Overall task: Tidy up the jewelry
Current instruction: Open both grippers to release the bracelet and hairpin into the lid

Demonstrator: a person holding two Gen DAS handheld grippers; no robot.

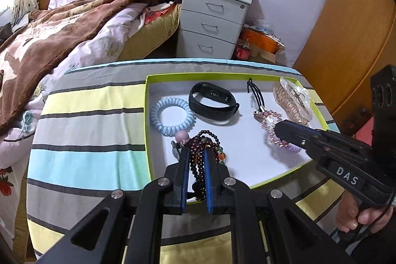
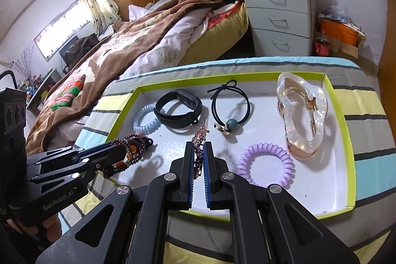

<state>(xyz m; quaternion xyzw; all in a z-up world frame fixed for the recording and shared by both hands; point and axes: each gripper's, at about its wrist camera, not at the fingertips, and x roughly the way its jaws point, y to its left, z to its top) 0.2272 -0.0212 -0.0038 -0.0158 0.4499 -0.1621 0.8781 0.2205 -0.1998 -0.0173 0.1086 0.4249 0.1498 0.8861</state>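
Note:
A white tray with a lime rim (image 1: pixel 148 115) (image 2: pixel 341 115) lies on a striped cloth. My left gripper (image 1: pixel 196 152) (image 2: pixel 118 152) is shut on a dark red bead bracelet (image 1: pixel 200 165) (image 2: pixel 131 147), held just above the tray's near left part. My right gripper (image 2: pixel 198 147) (image 1: pixel 278 128) is shut on a pink crystal hair clip (image 2: pixel 199 140) (image 1: pixel 268 121) above the tray's middle. In the tray lie a blue coil hair tie (image 1: pixel 170 115) (image 2: pixel 146 125), a black fitness band (image 1: pixel 212 103) (image 2: pixel 178 110), a black elastic with a bead (image 2: pixel 230 110), a purple coil tie (image 2: pixel 267 162) and a clear claw clip (image 2: pixel 302 115) (image 1: pixel 292 100).
The striped cloth (image 1: pixel 94 130) covers the table. Behind it stand a bed with a brown blanket (image 1: pixel 61 36), a white drawer cabinet (image 1: pixel 212 21) and a wooden wardrobe (image 1: pixel 346 29) to the right. A cola bottle (image 1: pixel 242 51) and an orange box (image 1: pixel 262 40) sit on the floor.

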